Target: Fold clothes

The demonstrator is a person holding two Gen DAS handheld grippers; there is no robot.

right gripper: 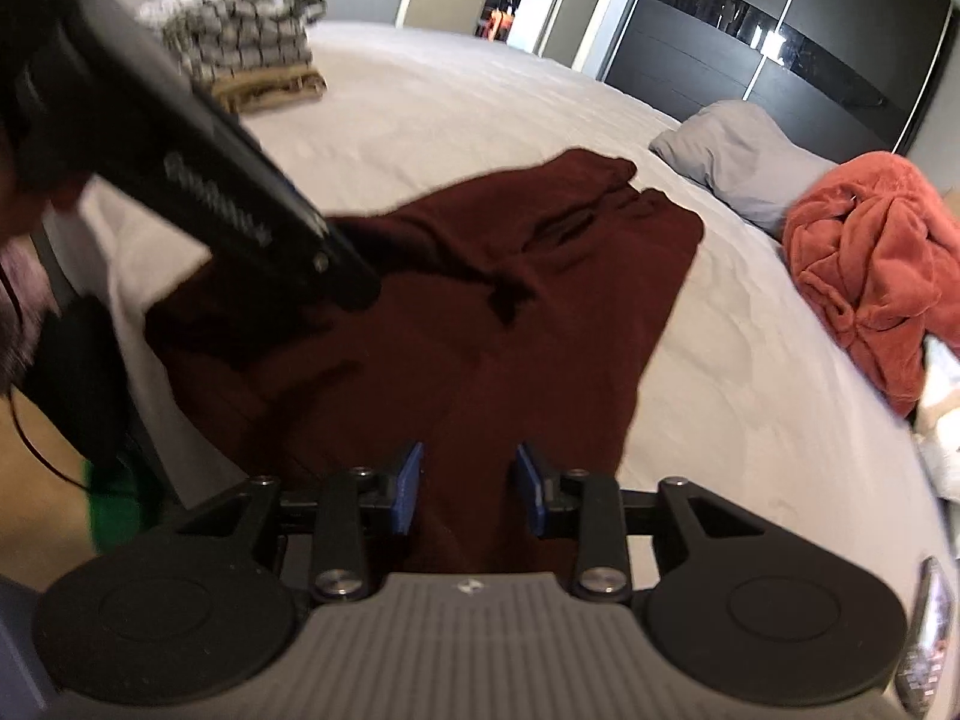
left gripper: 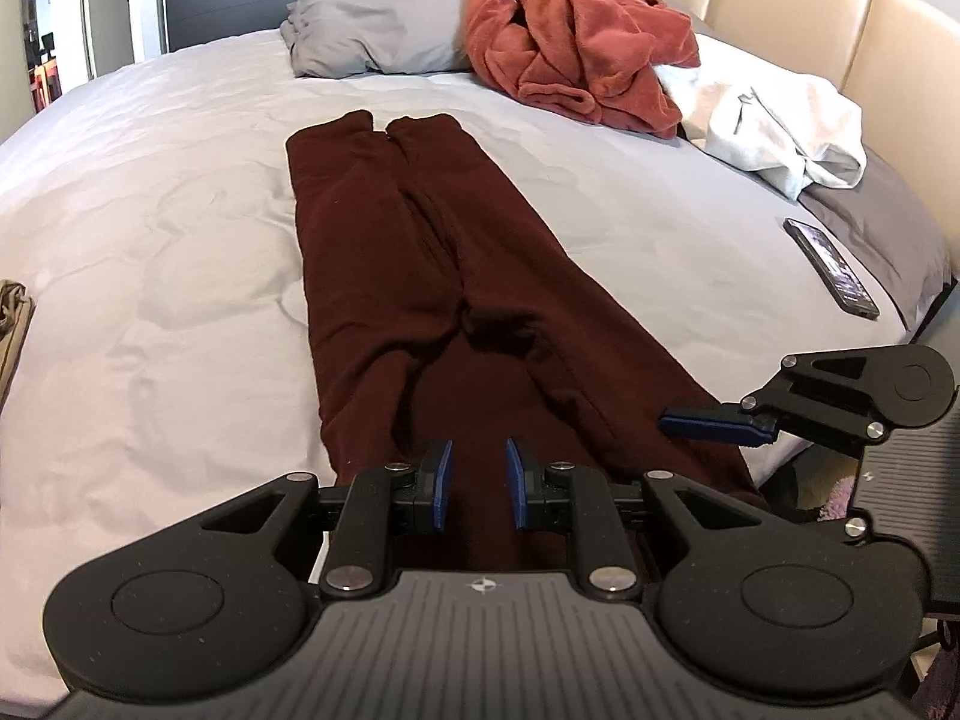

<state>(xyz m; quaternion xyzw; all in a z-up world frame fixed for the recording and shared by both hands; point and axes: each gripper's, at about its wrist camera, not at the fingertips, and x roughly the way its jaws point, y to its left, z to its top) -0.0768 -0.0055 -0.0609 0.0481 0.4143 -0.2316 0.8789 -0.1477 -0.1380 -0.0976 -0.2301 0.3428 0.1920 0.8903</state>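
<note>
Left wrist view: maroon trousers point(left gripper: 432, 276) lie flat lengthwise on the bed point(left gripper: 150, 252); left gripper point(left gripper: 479, 483) fingers narrow, gripping nothing. Right wrist view (blurred): right gripper point(right gripper: 468, 486) fingers parted over the near waistband, empty.

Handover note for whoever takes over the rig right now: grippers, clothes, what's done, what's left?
Left gripper: open, empty, over the waist end of the maroon trousers.
Right gripper: open, empty, over the same end.
Trousers lie flat on the bed, legs side by side, not yet folded.
Done: a folded stack sits on the far corner.
Left: fold the trousers, then the orange robe and white garment.
</note>
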